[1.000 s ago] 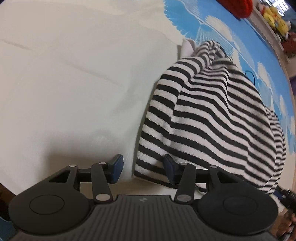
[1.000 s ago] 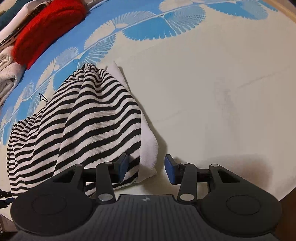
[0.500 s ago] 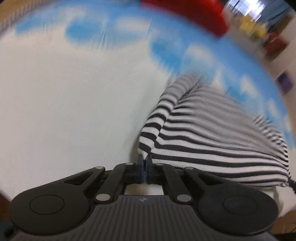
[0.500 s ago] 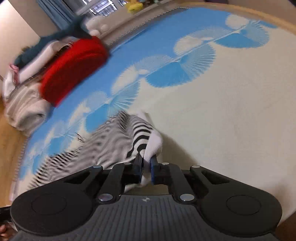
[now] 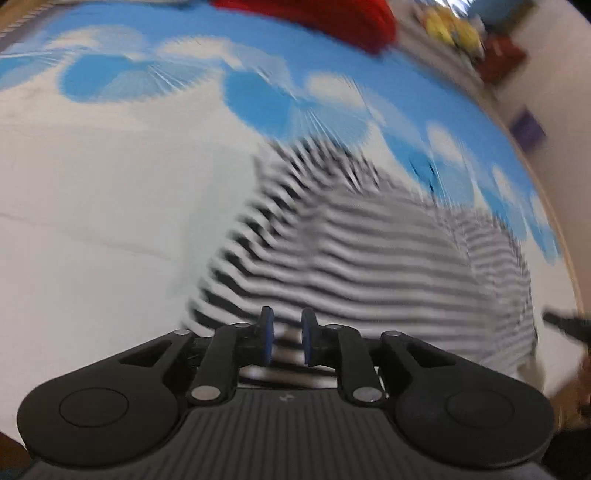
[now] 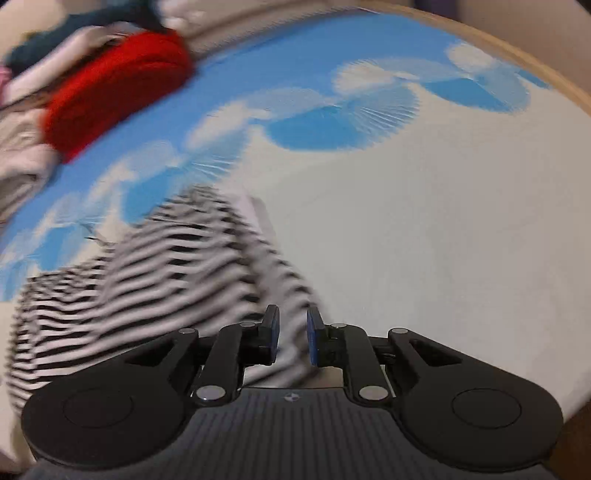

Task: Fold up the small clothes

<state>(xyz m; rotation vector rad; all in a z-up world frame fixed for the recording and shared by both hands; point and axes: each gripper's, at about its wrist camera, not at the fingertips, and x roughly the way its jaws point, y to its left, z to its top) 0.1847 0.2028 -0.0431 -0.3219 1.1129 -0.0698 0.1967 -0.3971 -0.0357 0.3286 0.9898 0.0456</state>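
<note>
A black-and-white striped garment point(image 5: 369, 251) lies on the cream surface, blurred by motion in both views. My left gripper point(image 5: 287, 326) hovers over its near left edge. The jaws are opening, a narrow gap stands between the blue pads, and striped cloth shows through the gap below them without being pinched. In the right wrist view the same garment point(image 6: 147, 280) spreads to the left. My right gripper point(image 6: 293, 326) is above its near right edge. Its jaws are also opening, and the cloth lies beneath the gap, not pressed.
A blue-and-white patterned cloth point(image 5: 258, 99) point(image 6: 332, 129) covers the far part of the surface. A red folded garment point(image 5: 332, 18) point(image 6: 110, 92) and a stack of pale folded clothes point(image 6: 22, 162) sit at the far edge. Bare cream surface point(image 6: 443, 240) lies to the right.
Both grippers closed on the garment's near corners and lifted them half a second ago. Now both pairs of pads have parted, the garment has dropped flatter, and both cameras sit higher.
</note>
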